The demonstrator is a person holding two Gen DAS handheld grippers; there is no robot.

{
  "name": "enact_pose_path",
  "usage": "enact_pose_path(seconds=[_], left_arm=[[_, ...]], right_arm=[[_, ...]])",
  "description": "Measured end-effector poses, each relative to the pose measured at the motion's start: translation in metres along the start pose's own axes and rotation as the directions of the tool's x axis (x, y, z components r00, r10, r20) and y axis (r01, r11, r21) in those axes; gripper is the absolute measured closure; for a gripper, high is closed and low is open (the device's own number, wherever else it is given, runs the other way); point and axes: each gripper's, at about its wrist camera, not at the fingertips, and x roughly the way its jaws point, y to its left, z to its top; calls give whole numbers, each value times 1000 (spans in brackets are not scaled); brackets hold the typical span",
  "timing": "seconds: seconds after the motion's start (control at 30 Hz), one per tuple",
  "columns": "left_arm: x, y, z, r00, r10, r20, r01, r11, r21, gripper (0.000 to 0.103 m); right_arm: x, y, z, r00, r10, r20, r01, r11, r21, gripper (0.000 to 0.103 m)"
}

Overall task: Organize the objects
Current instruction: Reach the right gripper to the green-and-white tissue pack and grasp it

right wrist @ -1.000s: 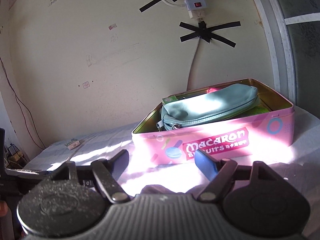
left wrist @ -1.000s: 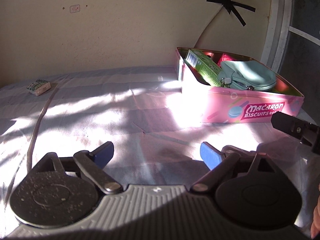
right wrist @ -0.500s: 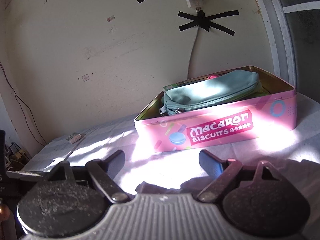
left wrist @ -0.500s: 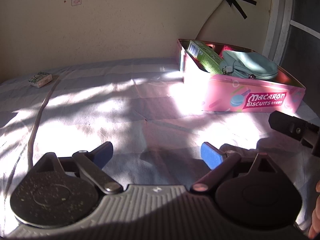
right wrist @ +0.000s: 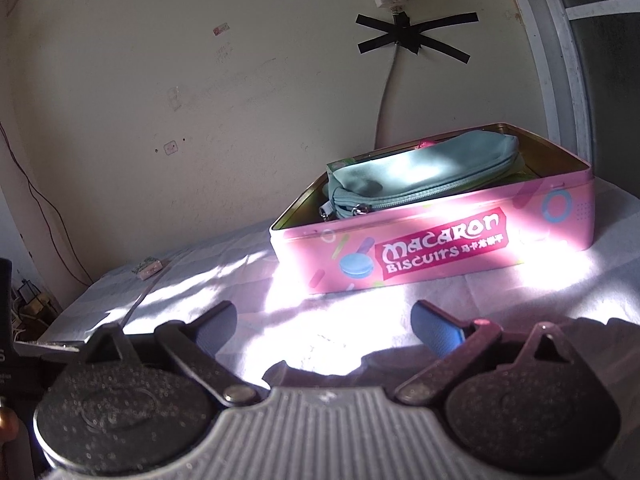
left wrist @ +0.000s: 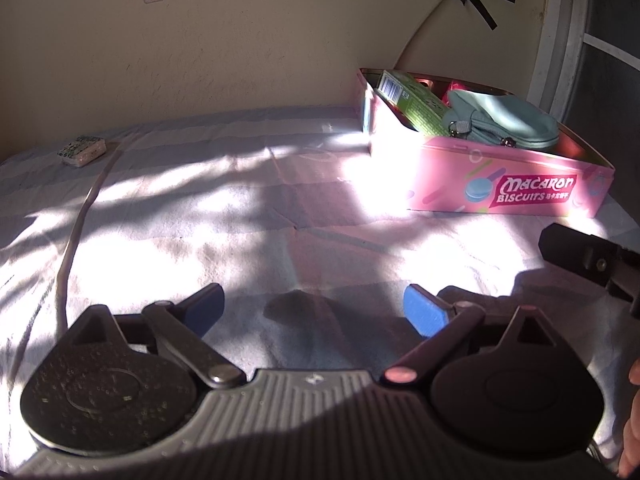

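Both grippers, left gripper [left wrist: 314, 310] and right gripper [right wrist: 322, 322], tilt downward, jaws empty; right's opening wide.

My pads [left wrist: 422, 314] are blue. The tin [right wrist: 440, 248] is pink with white lettering and a blue macaron; inside it I see a pale teal pouch [right wrist: 416, 178] and a green patterned box [left wrist: 416, 100]. Beneath it, the cloth [left wrist: 240, 216] is white.

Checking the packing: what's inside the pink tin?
In the tin: a teal pouch on top, a green box beside it, something pink behind. The bottom is covered.
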Motion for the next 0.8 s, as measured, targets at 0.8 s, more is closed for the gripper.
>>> enact_pose_path(seconds=[0.8], left_arm=[[18, 257, 0, 928, 372, -21, -348, 848, -400, 5]], right_arm=[[184, 228, 36, 941, 273, -199, -336, 825, -454, 18]])
